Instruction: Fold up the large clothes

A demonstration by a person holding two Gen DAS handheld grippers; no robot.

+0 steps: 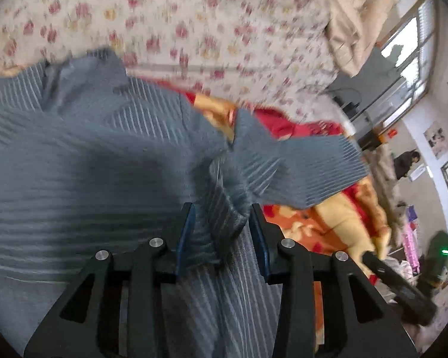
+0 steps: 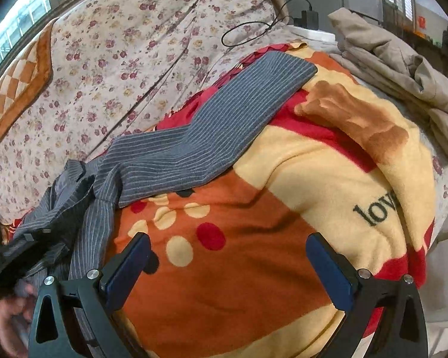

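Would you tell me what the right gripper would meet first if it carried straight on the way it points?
Most likely the bright fleece blanket: the right gripper stands open with only that fabric between and ahead of its fingers. The striped grey garment lies off to the left, beyond that line.

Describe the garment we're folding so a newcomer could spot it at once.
Start from the orange, yellow and red fleece blanket spread over the flowered bedsheet. Across its upper left lies the blue-grey shirt with thin pale pinstripes, one sleeve stretched out flat. It is the only striped fabric there; the beige jacket is plain.
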